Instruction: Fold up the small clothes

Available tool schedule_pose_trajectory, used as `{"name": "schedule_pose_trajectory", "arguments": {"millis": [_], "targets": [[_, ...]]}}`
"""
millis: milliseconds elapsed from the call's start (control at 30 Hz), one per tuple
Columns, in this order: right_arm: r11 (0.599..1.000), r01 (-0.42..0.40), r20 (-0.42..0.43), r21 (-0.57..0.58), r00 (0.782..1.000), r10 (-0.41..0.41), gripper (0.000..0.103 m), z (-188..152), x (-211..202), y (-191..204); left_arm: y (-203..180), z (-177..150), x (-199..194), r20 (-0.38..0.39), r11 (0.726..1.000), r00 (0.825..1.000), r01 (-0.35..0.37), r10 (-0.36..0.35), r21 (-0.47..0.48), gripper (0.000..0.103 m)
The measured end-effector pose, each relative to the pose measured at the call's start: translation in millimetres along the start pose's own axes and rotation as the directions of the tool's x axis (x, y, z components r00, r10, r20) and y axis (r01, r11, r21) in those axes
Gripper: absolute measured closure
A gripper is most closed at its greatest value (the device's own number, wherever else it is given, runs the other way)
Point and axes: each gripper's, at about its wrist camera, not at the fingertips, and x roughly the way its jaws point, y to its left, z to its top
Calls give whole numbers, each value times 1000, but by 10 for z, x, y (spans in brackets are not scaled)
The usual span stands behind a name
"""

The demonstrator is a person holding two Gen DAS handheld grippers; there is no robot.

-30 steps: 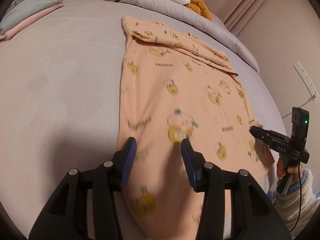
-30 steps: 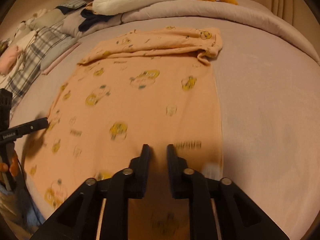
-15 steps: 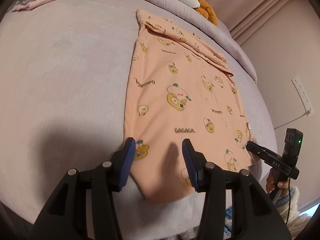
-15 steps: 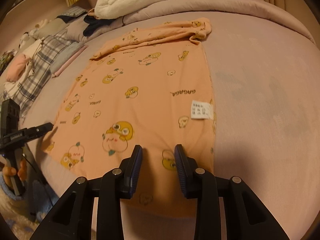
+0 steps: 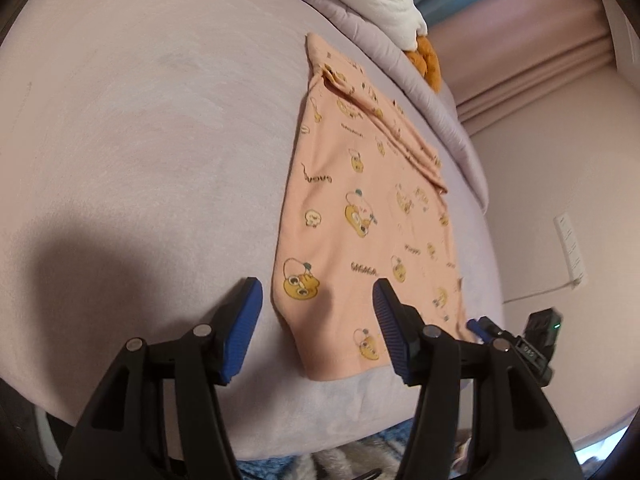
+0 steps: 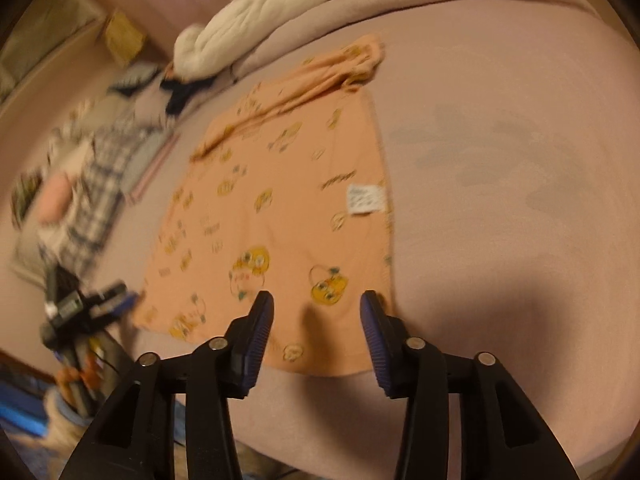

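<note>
A peach garment (image 5: 372, 216) printed with yellow cartoon faces lies flat on the mauve bed (image 5: 140, 140). Its far end is bunched in folds. My left gripper (image 5: 318, 300) is open and empty, above the garment's near left corner. My right gripper (image 6: 317, 312) is open and empty, above the near hem of the garment (image 6: 288, 200), close to its right side. A white care label (image 6: 366, 199) shows near the right edge. Each gripper shows in the other's view: the right one (image 5: 520, 340) and the left one (image 6: 92, 304), blurred.
A white pillow (image 5: 372, 4) and an orange plush toy (image 5: 428, 60) lie at the head of the bed. A pile of plaid and other clothes (image 6: 92, 172) lies to the left. A wall socket strip (image 5: 570, 248) is on the right wall. The bed's near edge drops to the floor.
Both grippers have opened wider and pulled back toward the near edge of the bed. The garment now lies flat and released, with its near hem in front of the fingers.
</note>
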Motion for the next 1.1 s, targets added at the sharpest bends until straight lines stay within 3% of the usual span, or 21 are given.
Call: {"name": "schedule_pose_trajectory", "arguments": {"millis": [133, 300, 667, 1100], "targets": [[994, -48, 30, 98, 999, 45, 56, 47, -46, -186, 19, 53, 1, 2, 1000, 1000, 14, -14, -13, 45], [985, -76, -3, 156, 997, 77, 56, 63, 49, -333, 26, 60, 49, -17, 1000, 1000, 23, -23, -12, 45], [985, -125, -75, 121, 988, 135, 56, 280, 256, -330, -1, 248, 302, -55, 998, 997, 59, -58, 17, 45], [976, -194, -93, 99, 975, 203, 56, 490, 527, -227, -143, 453, 583, -93, 993, 989, 115, -111, 36, 44]]}}
